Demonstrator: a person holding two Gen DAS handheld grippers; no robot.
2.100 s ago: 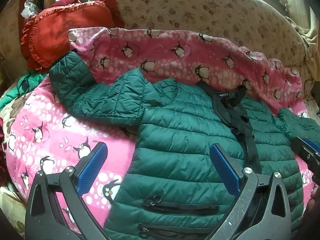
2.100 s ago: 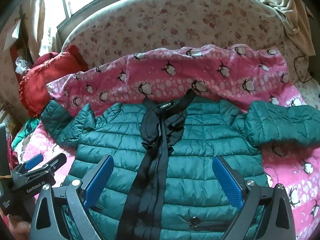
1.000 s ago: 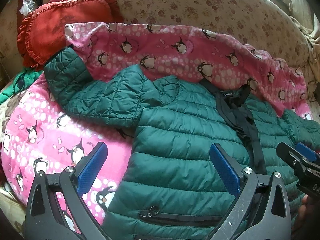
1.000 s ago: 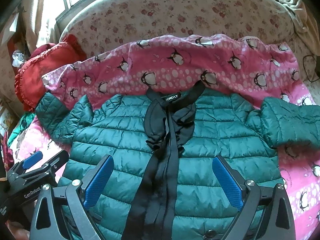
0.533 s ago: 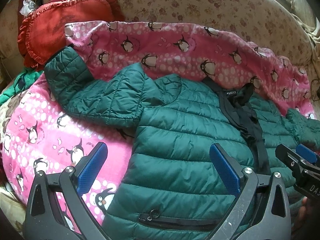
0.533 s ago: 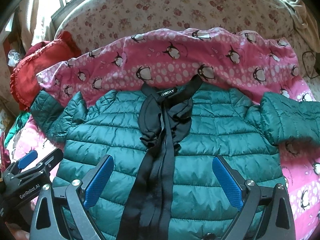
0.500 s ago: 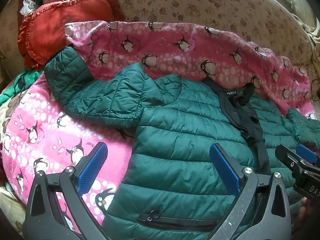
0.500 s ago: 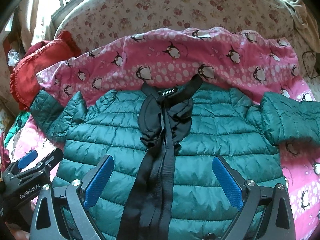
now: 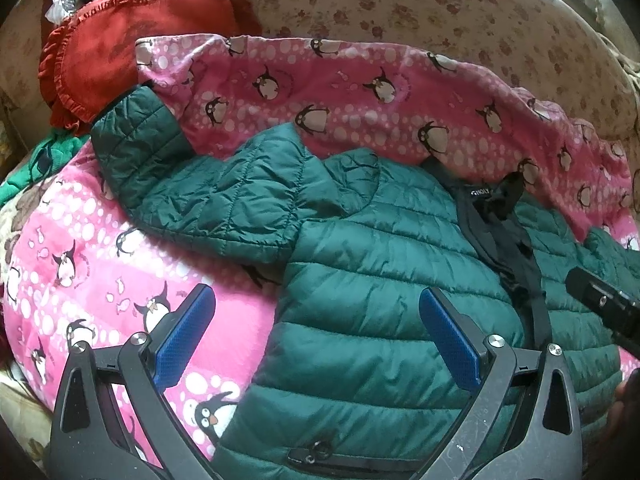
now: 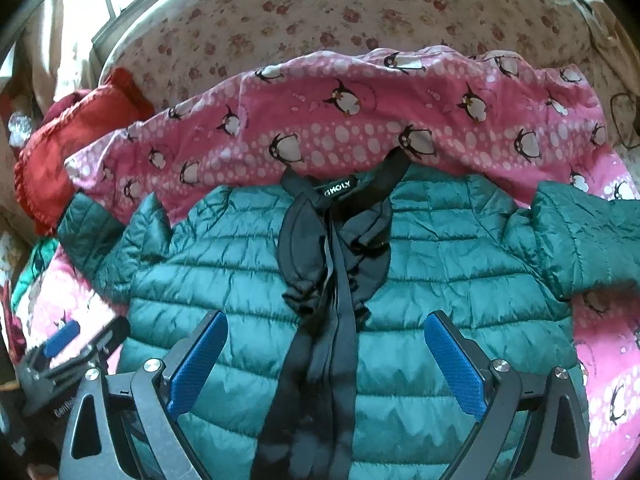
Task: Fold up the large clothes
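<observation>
A dark green quilted puffer jacket lies front up on a pink penguin blanket, its black collar and zipper band down the middle. Its left sleeve stretches toward a red cushion; its right sleeve lies out to the right. My left gripper is open and empty, over the jacket's left side edge. My right gripper is open and empty, over the jacket's chest astride the zipper band. Each gripper shows at the edge of the other's view.
A red frilled cushion sits at the back left. A floral sofa back rises behind the blanket. A green cloth pokes out at the left edge. A beige cloth hangs at the back right.
Both grippers have moved forward over the jacket, so it fills more of each view. The jaws stay open and the jacket has not moved.
</observation>
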